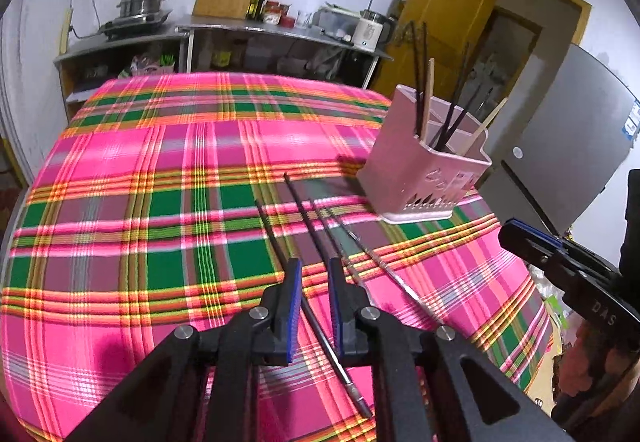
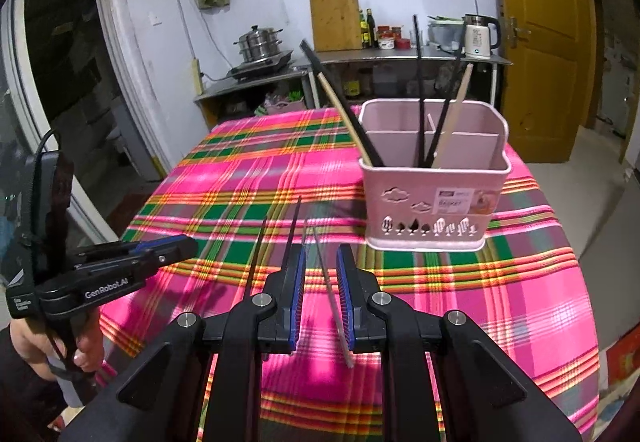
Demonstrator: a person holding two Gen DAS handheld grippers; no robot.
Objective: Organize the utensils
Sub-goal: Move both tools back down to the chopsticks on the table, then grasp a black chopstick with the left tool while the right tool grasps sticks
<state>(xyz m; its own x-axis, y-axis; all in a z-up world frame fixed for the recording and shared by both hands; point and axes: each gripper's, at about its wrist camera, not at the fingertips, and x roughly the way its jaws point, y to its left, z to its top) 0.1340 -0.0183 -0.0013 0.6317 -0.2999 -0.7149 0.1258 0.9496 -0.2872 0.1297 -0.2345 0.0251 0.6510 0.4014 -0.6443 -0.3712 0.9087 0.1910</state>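
A dark chopstick (image 1: 316, 274) is seen between the left gripper (image 1: 314, 282) pads, a gap visible each side. The right gripper (image 2: 321, 274) stands slightly spread around a pale chopstick (image 2: 332, 298). The pink holder (image 2: 434, 178) stands far right.

A steel steamer pot (image 2: 260, 42), wooden cutting board (image 2: 335, 19), white kettle (image 2: 480, 36) and yellow door (image 2: 540, 42) line the back wall
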